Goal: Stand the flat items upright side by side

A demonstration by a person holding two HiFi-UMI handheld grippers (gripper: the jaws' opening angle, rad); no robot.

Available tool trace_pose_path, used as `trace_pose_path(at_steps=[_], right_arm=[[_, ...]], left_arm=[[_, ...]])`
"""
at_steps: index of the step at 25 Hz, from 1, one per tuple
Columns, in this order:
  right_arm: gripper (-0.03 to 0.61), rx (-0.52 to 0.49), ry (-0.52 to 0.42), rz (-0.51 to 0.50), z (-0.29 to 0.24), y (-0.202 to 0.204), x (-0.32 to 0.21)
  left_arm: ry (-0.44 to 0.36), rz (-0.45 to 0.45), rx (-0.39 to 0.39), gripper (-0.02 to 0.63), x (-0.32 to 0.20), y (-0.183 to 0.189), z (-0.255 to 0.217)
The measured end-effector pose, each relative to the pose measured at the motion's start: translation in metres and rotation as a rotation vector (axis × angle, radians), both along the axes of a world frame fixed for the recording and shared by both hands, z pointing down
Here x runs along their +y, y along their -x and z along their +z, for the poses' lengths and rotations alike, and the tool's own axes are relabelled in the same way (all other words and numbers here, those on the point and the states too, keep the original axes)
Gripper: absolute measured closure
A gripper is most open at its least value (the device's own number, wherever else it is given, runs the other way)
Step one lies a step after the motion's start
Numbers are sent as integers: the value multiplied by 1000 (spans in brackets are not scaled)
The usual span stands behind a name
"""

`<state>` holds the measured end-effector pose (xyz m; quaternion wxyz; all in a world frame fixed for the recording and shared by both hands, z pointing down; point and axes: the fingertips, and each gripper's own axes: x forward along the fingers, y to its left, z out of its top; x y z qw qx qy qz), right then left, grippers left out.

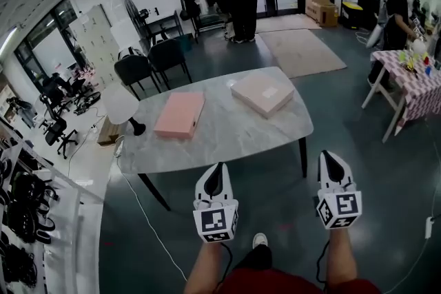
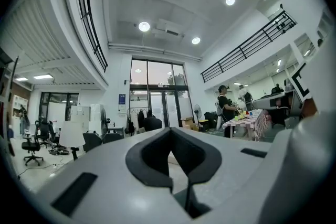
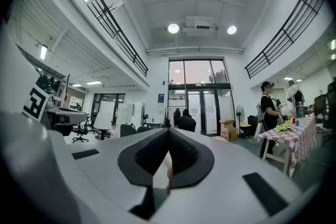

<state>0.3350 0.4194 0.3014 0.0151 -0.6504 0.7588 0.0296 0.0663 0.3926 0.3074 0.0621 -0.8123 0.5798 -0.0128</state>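
left box, right box lie flat on table, apart. we hold left gripper, right gripper short of table, both pinched closed, empty.

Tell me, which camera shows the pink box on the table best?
The head view: the pink box lies flat on the table, whole top visible. The two gripper views show the room beyond and nothing clear of it.
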Motion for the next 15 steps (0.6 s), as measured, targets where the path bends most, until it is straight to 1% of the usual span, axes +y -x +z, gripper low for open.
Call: trace_pose_path(at_steps=[4,10,15], right_arm=[[580,20,15,7,-3,2,-51],[580,36,36,9,-7,14,-135],[580,64,52,19,-7,17,-186]], left_arm=[[14,9,24,609,-53,0,1],[37,11,50,609,-139,12,12],[59,28,67,609,-195,13,21]])
